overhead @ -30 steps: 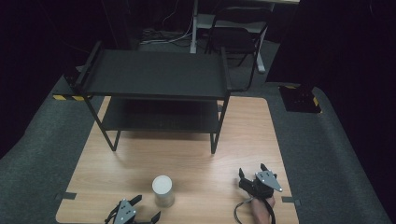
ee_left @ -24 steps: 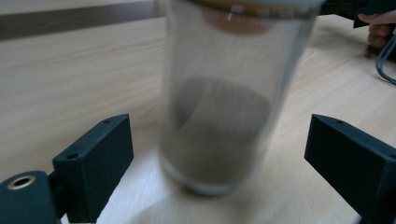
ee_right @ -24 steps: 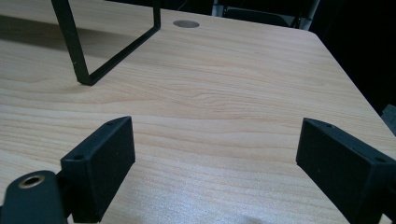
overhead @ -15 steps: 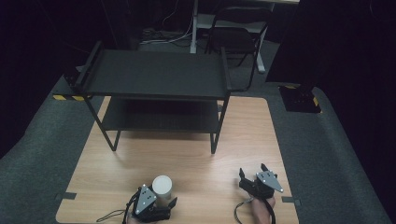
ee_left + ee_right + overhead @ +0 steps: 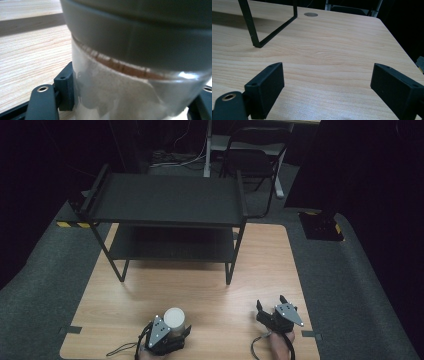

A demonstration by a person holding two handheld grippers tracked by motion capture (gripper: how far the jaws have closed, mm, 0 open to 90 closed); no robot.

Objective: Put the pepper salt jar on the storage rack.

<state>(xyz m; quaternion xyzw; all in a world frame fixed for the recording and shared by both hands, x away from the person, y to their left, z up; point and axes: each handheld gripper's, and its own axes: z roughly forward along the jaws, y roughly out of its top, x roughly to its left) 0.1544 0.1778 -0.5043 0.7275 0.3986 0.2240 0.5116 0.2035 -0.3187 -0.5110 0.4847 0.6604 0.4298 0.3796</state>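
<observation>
The left claw (image 5: pixel 172 332) has just closed and pinches a round, clear plastic jar (image 5: pixel 174 321) with a smooth grey lid, upright on the pale wood-grain tabletop (image 5: pixel 210 295). The right claw (image 5: pixel 272 307) rests spread.

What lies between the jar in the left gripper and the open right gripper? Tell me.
Bare wooden tabletop alone. In the high view nothing stands between the jar, held by the left gripper, and the right gripper.

Cup (image 5: pixel 174 319): in front of the shelf rack (image 5: pixel 165 200), near table edge.
Left gripper (image 5: pixel 176 332): clamped on cup.
Right gripper (image 5: pixel 270 303): right of cup, spread wide.
</observation>
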